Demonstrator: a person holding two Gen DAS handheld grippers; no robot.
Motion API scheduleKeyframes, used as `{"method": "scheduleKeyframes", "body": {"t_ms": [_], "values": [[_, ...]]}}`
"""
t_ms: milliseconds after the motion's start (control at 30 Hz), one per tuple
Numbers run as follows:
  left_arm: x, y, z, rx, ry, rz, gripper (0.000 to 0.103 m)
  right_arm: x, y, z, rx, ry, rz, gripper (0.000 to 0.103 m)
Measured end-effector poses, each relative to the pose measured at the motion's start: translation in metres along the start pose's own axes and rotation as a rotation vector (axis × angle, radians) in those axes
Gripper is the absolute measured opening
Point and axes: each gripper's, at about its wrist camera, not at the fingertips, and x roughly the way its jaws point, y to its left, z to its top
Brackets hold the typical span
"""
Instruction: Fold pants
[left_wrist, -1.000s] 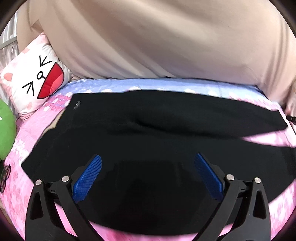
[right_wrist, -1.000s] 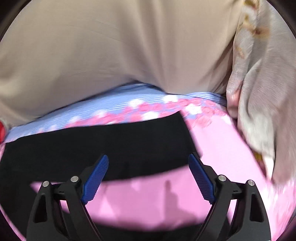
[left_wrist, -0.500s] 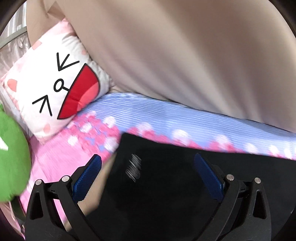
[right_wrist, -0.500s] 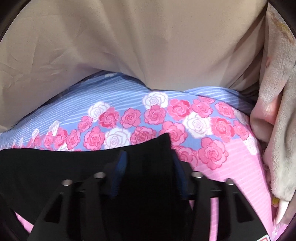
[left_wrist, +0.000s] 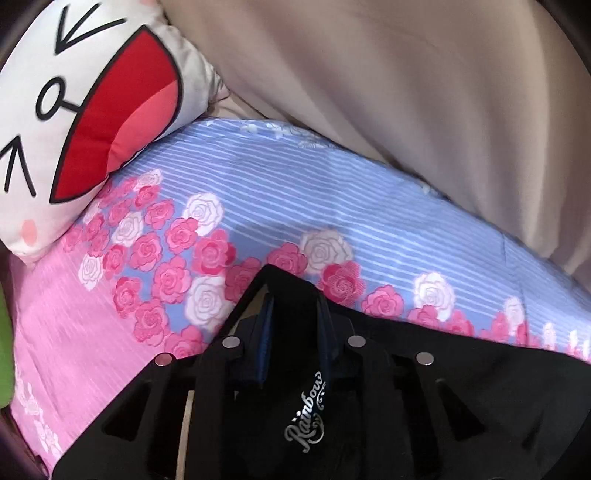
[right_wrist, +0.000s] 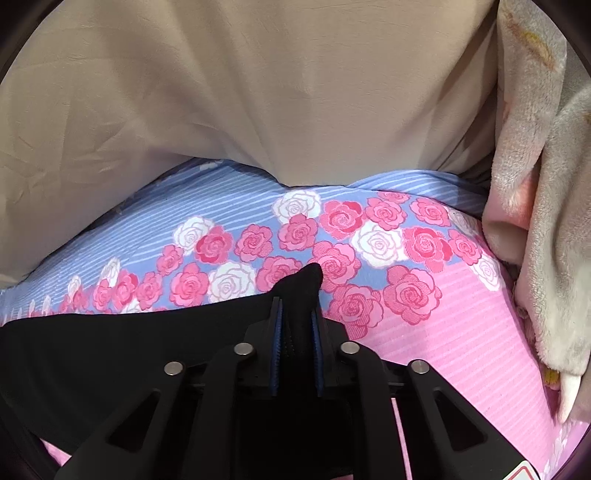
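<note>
Black pants (left_wrist: 461, 369) with a silver "Rainbow" logo (left_wrist: 306, 410) lie flat on a flowered bedsheet (left_wrist: 295, 192). In the left wrist view my left gripper (left_wrist: 295, 314) is at their far left corner. Its jaws are closing, and the blue pads (left_wrist: 266, 332) pinch the raised cloth. In the right wrist view the pants (right_wrist: 110, 350) stretch away to the left. My right gripper (right_wrist: 295, 321) is closing on their far right corner, which sticks up in a small peak (right_wrist: 310, 277) between the pads (right_wrist: 276, 332).
A white pillow (left_wrist: 74, 110) with a cartoon face leans at the far left, with something green (left_wrist: 5, 350) below it. Beige cloth (right_wrist: 258, 92) hangs along the back of the bed. A fluffy blanket (right_wrist: 546, 221) is heaped at the right on the pink sheet (right_wrist: 461, 350).
My left gripper swept left along the pants to the corner near the pillow and closed on it. My right gripper dropped onto the right corner and closed, lifting the cloth into a peak.
</note>
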Motion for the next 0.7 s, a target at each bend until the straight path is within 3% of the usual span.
{"method": "scheduleKeyframes", "body": {"t_ms": [233, 467, 567, 700], "values": [[-0.081, 0.009, -0.013, 0.001, -0.123, -0.088, 0.014, -0.044, -0.002, -0.004, 0.003, -0.074, 0.023, 0.008], [-0.177, 0.032, -0.053, 0.051, -0.229, -0.17, 0.014, -0.136, -0.006, -0.023, -0.039, -0.172, 0.088, 0.008], [-0.202, 0.043, -0.081, 0.08, -0.239, -0.161, 0.014, -0.17, -0.009, -0.038, -0.059, -0.189, 0.091, 0.008], [-0.206, 0.058, -0.109, 0.107, -0.226, -0.128, 0.014, -0.2, -0.019, -0.057, -0.064, -0.186, 0.091, 0.008]]}}
